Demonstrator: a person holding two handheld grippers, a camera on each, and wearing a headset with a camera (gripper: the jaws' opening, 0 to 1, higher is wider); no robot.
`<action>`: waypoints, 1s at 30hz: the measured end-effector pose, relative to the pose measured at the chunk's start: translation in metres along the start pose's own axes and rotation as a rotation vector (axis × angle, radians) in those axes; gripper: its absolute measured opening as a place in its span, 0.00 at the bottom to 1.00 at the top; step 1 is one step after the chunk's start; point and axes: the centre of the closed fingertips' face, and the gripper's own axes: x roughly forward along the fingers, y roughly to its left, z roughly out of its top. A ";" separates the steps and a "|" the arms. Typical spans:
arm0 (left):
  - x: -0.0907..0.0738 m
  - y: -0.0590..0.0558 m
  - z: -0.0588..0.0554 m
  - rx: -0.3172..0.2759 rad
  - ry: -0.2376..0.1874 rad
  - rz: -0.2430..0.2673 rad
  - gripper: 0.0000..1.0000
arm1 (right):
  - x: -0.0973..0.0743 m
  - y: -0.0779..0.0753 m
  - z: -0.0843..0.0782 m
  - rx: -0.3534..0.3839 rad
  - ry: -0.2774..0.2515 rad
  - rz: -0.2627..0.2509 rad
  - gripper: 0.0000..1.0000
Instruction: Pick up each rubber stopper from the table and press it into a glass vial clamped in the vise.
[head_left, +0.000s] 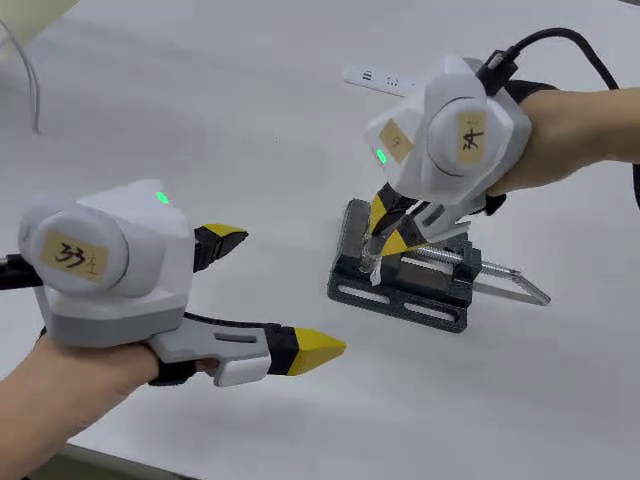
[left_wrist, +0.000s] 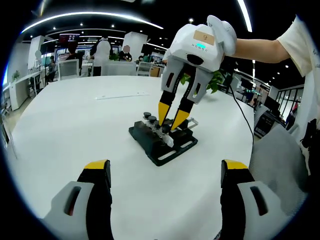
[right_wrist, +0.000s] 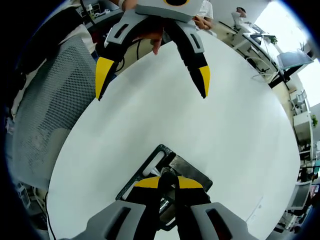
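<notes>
A black vise (head_left: 400, 292) (left_wrist: 161, 146) (right_wrist: 150, 169) stands on the white table and clamps a row of glass vials (left_wrist: 155, 125), several capped with dark stoppers. My right gripper (head_left: 387, 230) (left_wrist: 171, 116) (right_wrist: 168, 183) points down over the vial at the row's end. Its jaws are shut on a dark rubber stopper (right_wrist: 168, 175) right at that vial's mouth (head_left: 370, 262). My left gripper (head_left: 270, 292) (left_wrist: 165, 167) (right_wrist: 152, 77) hovers open and empty, well to the left of the vise.
A white strip (head_left: 375, 78) (left_wrist: 122, 96) lies on the table beyond the vise. The vise's metal handle (head_left: 512, 277) sticks out to the right. A thin cable (head_left: 30, 80) runs at the far left. A mesh chair (right_wrist: 45, 115) stands off the table's edge.
</notes>
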 end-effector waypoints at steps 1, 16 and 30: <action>0.000 0.000 0.000 0.000 0.000 0.001 0.90 | 0.000 0.000 0.001 0.003 -0.004 0.001 0.05; 0.000 0.001 -0.002 -0.005 0.000 -0.006 0.89 | 0.000 0.002 0.003 -0.018 -0.006 0.002 0.05; 0.000 0.000 -0.002 -0.011 -0.002 -0.003 0.89 | 0.000 0.000 0.001 -0.007 -0.010 0.006 0.05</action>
